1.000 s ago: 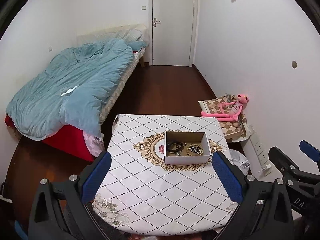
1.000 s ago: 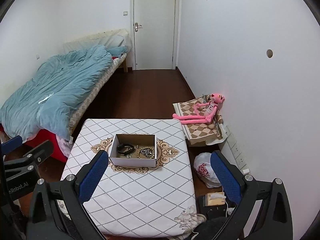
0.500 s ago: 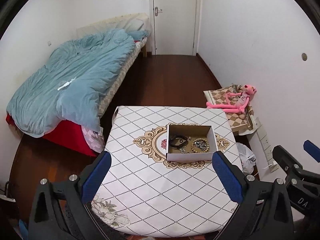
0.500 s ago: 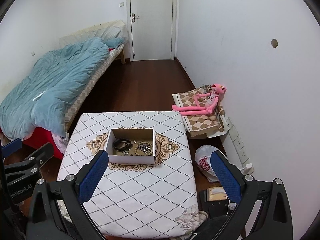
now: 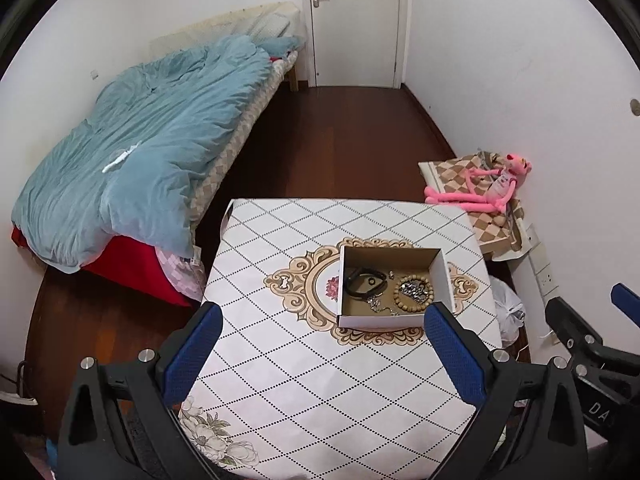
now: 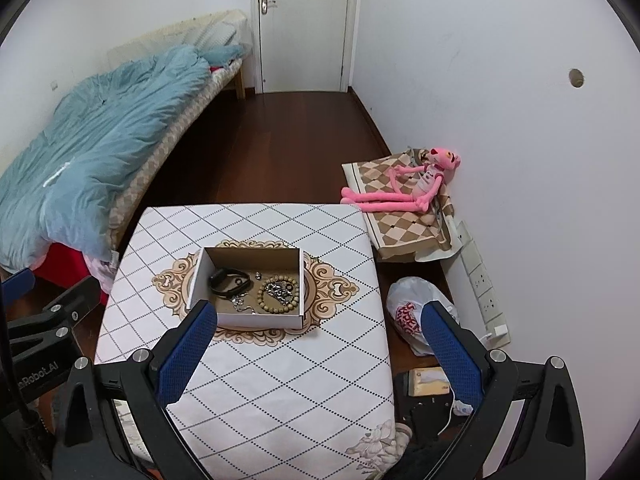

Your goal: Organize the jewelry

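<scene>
An open cardboard box (image 5: 443, 276) (image 6: 198, 276) stands on the table's ornate centre. In it lie a black band (image 5: 362, 282) (image 6: 228, 282), a wooden bead bracelet (image 5: 414, 294) (image 6: 280, 295) around silver pieces, and a thin silver chain (image 5: 378, 306) (image 6: 242, 305). My left gripper (image 5: 324, 354) is open and empty, high above the table's near part. My right gripper (image 6: 316, 354) is open and empty too, above the table's front right. All jewelry is inside the box.
The small table (image 5: 280, 360) (image 6: 280, 380) has a white diamond-pattern cloth. A bed with a blue duvet (image 5: 140, 152) lies left. A pink plush toy (image 6: 416, 184) on a checked cushion and a plastic bag (image 6: 412, 308) are right, by the wall.
Both grippers have tilted down and come closer over the table, so the box sits lower and larger in both views. Jaws stay open; the jewelry has not moved.
</scene>
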